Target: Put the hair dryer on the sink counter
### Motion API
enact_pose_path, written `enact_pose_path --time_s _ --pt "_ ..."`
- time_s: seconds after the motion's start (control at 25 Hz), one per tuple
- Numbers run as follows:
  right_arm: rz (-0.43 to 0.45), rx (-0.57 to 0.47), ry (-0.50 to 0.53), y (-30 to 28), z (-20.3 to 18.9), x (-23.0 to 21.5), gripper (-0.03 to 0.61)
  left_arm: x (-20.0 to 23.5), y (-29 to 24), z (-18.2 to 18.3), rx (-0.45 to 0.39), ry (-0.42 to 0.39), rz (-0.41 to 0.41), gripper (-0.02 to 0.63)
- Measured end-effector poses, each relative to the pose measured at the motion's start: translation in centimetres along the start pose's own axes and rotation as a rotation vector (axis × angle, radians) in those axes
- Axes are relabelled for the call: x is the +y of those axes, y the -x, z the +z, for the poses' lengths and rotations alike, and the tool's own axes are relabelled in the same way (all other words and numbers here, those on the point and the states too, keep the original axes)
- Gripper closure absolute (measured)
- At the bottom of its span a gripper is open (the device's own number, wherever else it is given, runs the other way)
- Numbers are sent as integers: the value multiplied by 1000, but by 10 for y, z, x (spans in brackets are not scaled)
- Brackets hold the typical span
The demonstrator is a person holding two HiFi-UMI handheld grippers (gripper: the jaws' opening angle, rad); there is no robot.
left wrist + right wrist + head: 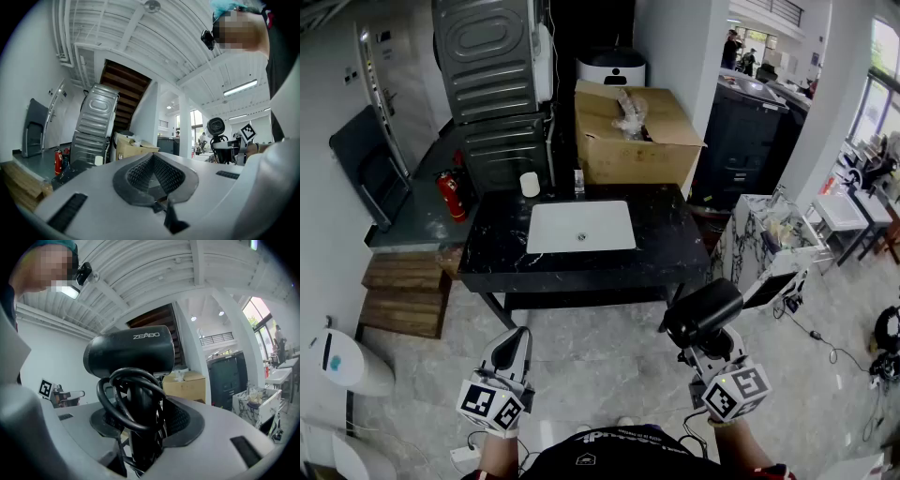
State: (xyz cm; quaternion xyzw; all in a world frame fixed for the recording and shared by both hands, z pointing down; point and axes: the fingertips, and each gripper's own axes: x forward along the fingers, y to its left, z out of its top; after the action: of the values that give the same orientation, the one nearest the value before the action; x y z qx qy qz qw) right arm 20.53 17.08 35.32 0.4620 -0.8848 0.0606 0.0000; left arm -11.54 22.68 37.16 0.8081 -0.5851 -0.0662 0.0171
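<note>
A black hair dryer with its cord coiled round the handle stands upright in my right gripper, whose jaws are shut on the handle. Its barrel fills the middle of the right gripper view. My left gripper is shut and holds nothing; its pads meet. Both grippers hover over the floor in front of the black marble sink counter, which holds a white basin. The hair dryer is off the counter's near right corner.
On the counter's back edge stand a white cup and a small bottle. Behind are a cardboard box and a grey appliance. A red extinguisher and wooden steps lie left; a marble-patterned cabinet stands right.
</note>
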Motion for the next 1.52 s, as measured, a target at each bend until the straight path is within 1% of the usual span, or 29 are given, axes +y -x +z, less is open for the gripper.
enact_pose_path --time_s 0.24,0.48,0.8,0.88,1.04,1.32,1.52 --pt "15 -17 -36 5 2 0 354 -7 3 0 3 -3 -3 598" --pt "26 -13 -27 6 2 1 354 -10 5 1 5 -6 2 599" --pt "28 -2 -55 4 -3 -9 354 -12 1 -5 17 -26 5 598" --pt "29 0 -54 3 -2 -14 354 -13 -2 -6 19 -21 3 598" --pt "39 6 -61 3 -3 -26 354 -20 -11 -7 17 13 2 598" --pt "69 1 -75 4 0 -58 354 -44 -35 -7 16 -16 12 598" --pt "89 2 -88 1 -1 -79 354 -55 -44 -11 23 -27 46 598"
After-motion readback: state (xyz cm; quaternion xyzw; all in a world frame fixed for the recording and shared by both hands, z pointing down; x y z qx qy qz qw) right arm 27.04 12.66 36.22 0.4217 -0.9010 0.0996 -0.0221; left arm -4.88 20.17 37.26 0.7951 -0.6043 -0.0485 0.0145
